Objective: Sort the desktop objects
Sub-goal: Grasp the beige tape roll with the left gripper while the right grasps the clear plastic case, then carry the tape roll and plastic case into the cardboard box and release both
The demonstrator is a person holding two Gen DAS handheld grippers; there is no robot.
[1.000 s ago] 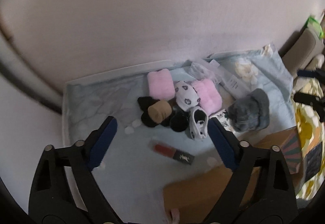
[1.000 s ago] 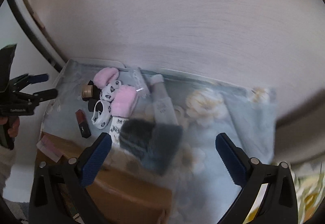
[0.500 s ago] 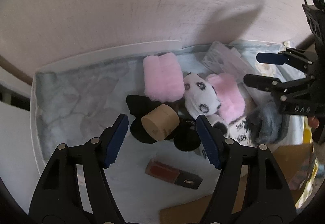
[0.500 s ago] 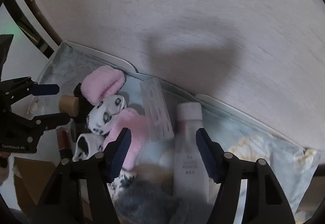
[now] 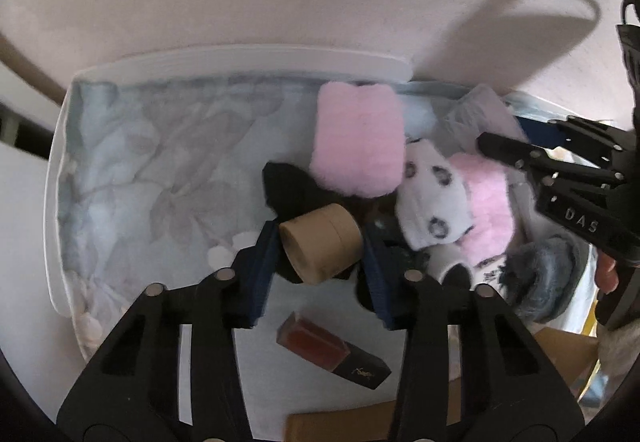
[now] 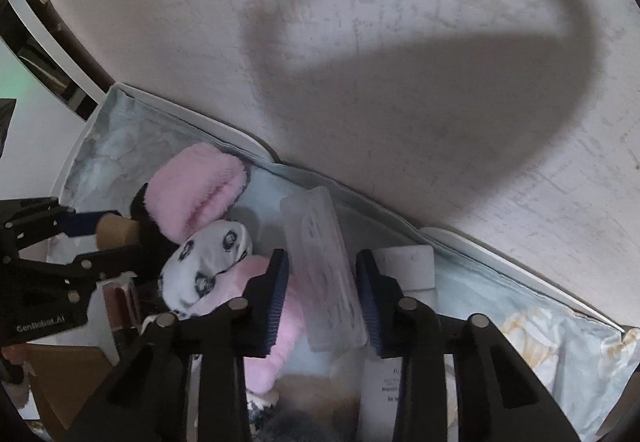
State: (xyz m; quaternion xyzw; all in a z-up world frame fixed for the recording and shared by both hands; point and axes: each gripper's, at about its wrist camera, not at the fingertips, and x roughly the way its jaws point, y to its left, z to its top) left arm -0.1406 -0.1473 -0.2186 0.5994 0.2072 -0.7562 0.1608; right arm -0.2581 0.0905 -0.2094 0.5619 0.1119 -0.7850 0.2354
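Closing my left gripper point(image 5: 320, 248) around the tan cardboard tube point(image 5: 320, 240) lying on black socks on the blue-clothed surface point(image 5: 152, 177), pads beside it, contact unclear | right gripper point(image 6: 322, 292) spread astride the clear flat plastic case point(image 6: 324, 274), not pinching | next: squeeze, lift both clear.

Pale textured wall point(image 6: 400, 21) behind; light blue floral cloth point(image 5: 140, 169) over white-rimmed surface point(image 5: 240, 55)
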